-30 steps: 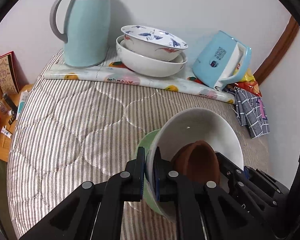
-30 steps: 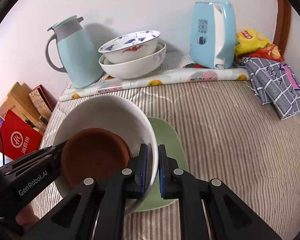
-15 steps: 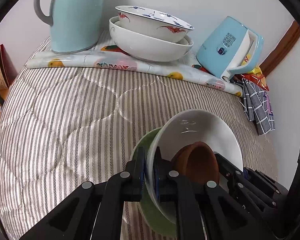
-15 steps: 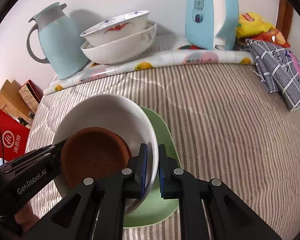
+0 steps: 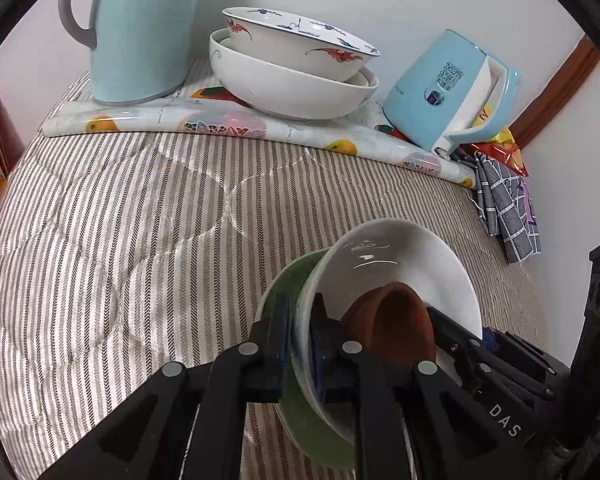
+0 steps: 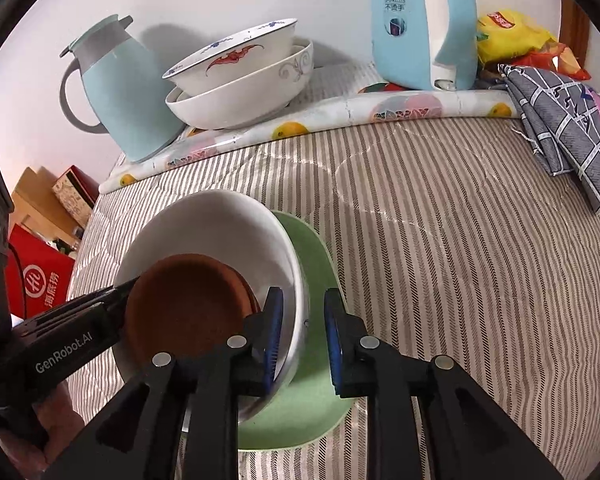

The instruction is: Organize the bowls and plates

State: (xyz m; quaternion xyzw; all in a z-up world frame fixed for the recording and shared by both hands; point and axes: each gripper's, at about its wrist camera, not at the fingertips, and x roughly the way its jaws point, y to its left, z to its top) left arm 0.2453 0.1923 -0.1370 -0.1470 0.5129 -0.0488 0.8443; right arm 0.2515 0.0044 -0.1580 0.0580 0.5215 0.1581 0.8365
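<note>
- On the far left of the striped quilted surface (image 6: 440,240), against the white wall, stands a tall pale-blue thermos jug with a grey handle (image 6: 124,92), its base on a rolled fruit-print plastic cloth (image 6: 300,124).
- Just right of the jug, on the same cloth, a white porcelain bowl painted with red bats and blue marks (image 6: 236,56) is nested, tilted, inside a larger plain white bowl (image 6: 244,96).
- Nearer the cameras, the left gripper (image 5: 300,344) has its blue pads set either side of the left rim of a wide white ceramic bowl (image 5: 400,264); the gap is narrow and the pads look pressed on the wall.
- Inside that white bowl lies a round brown clay-coloured saucer (image 6: 188,304), leaning against the bowl's inner wall.
- Under the bowl sits a pale green plate (image 6: 316,396), flat on the striped surface; the bowl rests on it.
- At the bowl's right rim, the right gripper (image 6: 300,336) has just been opening: its jaws stand apart, the rim between them, the right pad clear of the bowl.
- Further right at the back, a light-blue electric kettle with a white strip (image 6: 420,24) stands on the cloth.
- Beyond it lie yellow and red snack packets (image 6: 516,36) and a folded grey checked cloth (image 6: 568,128).
</note>
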